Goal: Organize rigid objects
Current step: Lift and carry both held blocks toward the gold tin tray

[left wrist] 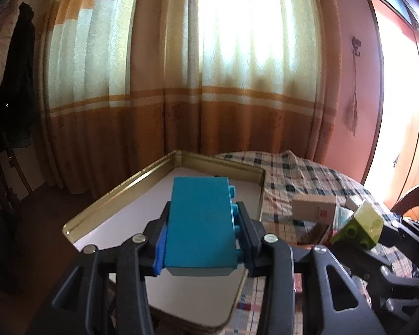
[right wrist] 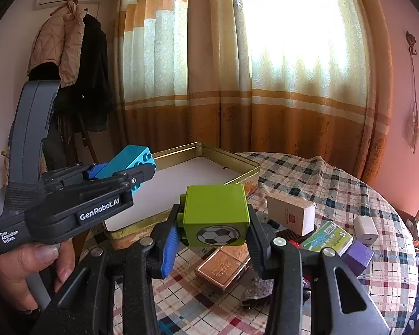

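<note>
Both grippers clamp bricks: left gripper [left wrist: 201, 237] blue brick [left wrist: 199, 223], right gripper [right wrist: 213, 240] green brick [right wrist: 216, 215], football print visible only from right wrist.

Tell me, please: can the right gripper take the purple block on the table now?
Probably not yet. The right gripper is shut on the green block, so its jaws are full. The purple block itself lies uncovered on the tablecloth.

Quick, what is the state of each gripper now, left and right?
Left gripper: shut on the blue toy brick, above the gold tray.
Right gripper: shut on the green football block.
</note>
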`<state>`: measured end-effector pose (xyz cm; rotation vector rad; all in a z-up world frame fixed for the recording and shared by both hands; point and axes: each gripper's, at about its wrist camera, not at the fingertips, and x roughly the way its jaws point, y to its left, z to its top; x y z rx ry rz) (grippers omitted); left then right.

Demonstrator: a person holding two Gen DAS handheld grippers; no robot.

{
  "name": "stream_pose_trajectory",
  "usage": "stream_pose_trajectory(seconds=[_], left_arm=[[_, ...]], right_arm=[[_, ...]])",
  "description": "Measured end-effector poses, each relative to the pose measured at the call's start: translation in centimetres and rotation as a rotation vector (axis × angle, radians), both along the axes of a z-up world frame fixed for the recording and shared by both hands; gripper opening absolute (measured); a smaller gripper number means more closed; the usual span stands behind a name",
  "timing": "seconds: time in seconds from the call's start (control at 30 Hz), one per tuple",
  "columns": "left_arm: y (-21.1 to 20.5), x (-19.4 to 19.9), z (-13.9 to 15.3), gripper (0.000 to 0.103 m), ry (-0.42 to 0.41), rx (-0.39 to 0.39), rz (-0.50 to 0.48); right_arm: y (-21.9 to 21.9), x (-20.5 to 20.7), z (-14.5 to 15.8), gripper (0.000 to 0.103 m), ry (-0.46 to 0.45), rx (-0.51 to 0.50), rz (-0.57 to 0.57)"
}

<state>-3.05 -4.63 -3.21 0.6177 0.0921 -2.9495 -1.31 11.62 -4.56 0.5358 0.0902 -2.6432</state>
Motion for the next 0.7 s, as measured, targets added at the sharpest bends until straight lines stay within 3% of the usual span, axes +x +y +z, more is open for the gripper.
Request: stream_pose_trajectory(seconds=[0.7], left_arm=[[-1.5,-1.9,-0.7,0.041,0.022,0.033,0.047]], right_arm=[[-0.3,-0.9,0.1,0.045,0.016,-0.030,-0.031]])
